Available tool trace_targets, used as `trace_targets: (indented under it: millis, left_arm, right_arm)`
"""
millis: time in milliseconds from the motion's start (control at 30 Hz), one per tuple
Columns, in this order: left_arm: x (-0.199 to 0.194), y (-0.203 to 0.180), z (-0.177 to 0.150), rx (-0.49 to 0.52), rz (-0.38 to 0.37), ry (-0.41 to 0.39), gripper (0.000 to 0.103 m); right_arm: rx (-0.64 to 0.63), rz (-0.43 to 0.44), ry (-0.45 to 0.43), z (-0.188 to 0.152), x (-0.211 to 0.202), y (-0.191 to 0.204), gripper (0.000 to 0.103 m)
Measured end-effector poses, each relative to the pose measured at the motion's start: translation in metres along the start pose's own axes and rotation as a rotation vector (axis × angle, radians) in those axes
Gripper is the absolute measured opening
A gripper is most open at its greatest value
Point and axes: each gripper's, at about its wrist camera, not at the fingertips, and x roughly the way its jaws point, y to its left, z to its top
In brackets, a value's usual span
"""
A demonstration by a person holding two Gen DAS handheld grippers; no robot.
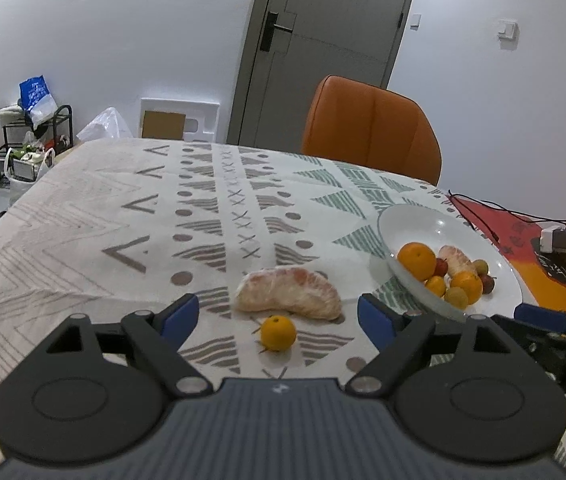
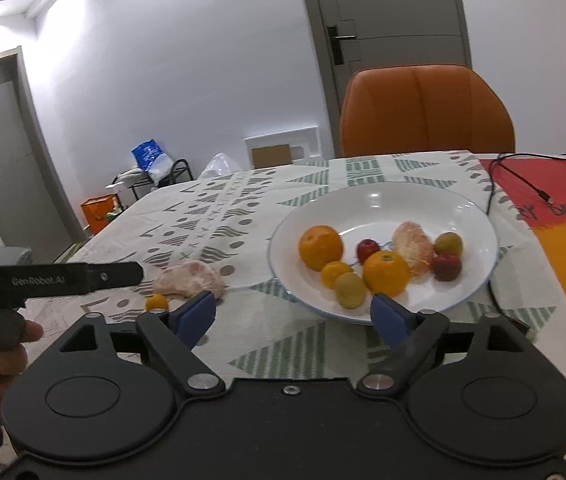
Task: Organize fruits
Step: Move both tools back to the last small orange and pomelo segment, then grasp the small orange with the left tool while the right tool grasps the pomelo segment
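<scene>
Patterned cloth covers the table [image 1: 83,220]. Left tool [image 1: 278,314] gapes wide and empty above a small orange [image 1: 278,333] and pomelo segment [image 1: 289,293]; right tool [image 2: 294,314], equally wide, holds nothing near the fruit plate [image 2: 383,208].

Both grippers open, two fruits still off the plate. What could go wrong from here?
1. The small orange lies right beside the pomelo segment; left gripper closing on one may knock the other away.
2. The peeled segment looks soft and could get crushed.
3. The plate is crowded; an added fruit may roll.
</scene>
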Motion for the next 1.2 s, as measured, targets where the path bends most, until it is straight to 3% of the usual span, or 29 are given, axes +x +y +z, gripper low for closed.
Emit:
trace_targets:
  millis: [133,300,500,767,867,1067,1200]
  left_arm:
    - [0.003,0.003,-0.006,0.004,0.002,0.009,0.082]
    - [0.011,0.006,-0.01,-0.002,-0.011,0.034,0.066]
    - [0.02,0.008,-0.012,-0.008,-0.021,0.045,0.053]
    - [0.04,0.007,-0.014,-0.026,-0.033,0.071,0.039]
    - [0.045,0.007,-0.015,-0.022,-0.029,0.069,0.022]
    - [0.038,0.012,-0.012,-0.03,-0.014,0.062,0.022]
    - [0.036,0.02,-0.012,-0.046,-0.001,0.062,0.022]
  right_arm:
    - [-0.027,0.032,0.012,-0.002,0.006,0.01,0.094]
    - [-0.055,0.08,0.041,-0.006,0.016,0.02,0.096]
    - [-0.087,0.088,0.052,-0.008,0.026,0.029,0.095]
    - [-0.099,0.114,0.076,-0.006,0.038,0.031,0.082]
    - [-0.111,0.114,0.081,-0.006,0.043,0.032,0.078]
    - [-0.119,0.126,0.106,-0.003,0.058,0.037,0.067]
    - [-0.133,0.136,0.116,0.001,0.07,0.043,0.065]
